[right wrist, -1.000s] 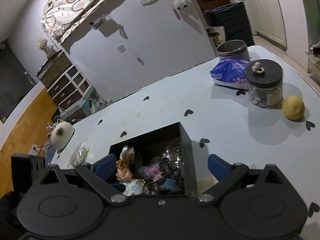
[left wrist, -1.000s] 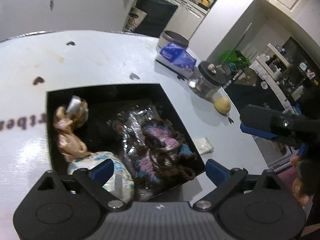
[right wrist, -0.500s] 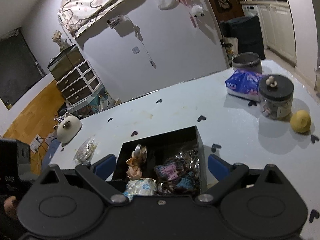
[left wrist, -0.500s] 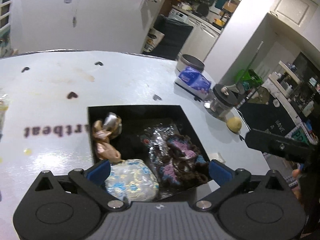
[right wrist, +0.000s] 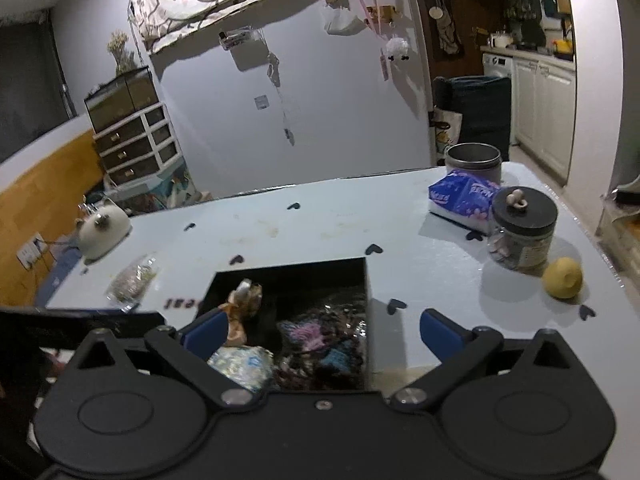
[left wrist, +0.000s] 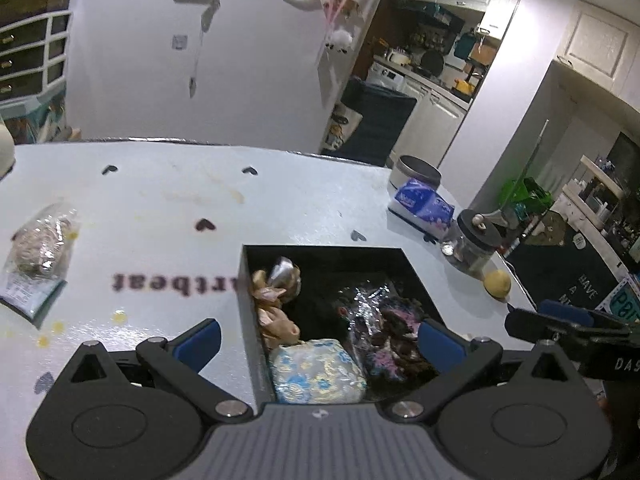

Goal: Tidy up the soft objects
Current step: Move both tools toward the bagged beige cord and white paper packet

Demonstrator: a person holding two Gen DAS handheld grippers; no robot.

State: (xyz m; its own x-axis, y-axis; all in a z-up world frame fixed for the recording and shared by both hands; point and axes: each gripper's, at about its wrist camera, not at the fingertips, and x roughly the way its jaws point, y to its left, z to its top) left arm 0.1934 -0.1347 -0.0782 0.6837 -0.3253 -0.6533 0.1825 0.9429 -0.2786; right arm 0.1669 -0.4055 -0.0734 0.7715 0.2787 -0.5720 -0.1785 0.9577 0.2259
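A black open box (left wrist: 246, 280) (right wrist: 367, 300) sits on the white table. It holds a peach fabric bow (left wrist: 276, 304) (right wrist: 242, 304), a blue-and-white floral pouch (left wrist: 318, 372) (right wrist: 240, 364) and a pink-and-blue crocheted piece in clear wrap (left wrist: 390, 332) (right wrist: 316, 340). My left gripper (left wrist: 320, 342) is open and empty above the box's near edge. My right gripper (right wrist: 320, 332) is open and empty, also above the near edge; it shows at the right of the left wrist view (left wrist: 560, 320).
A clear bag of brownish stuff (left wrist: 38, 248) (right wrist: 132, 278) lies left of the box. A tissue pack (right wrist: 460, 196), metal tin (right wrist: 474, 160), black-lidded jar (right wrist: 522, 232) and yellow ball (right wrist: 562, 278) stand at the right. A white cat-shaped object (right wrist: 102, 228) sits far left.
Both grippers have pulled back and risen from the box, so more of the table and room shows. Both stay open and empty.
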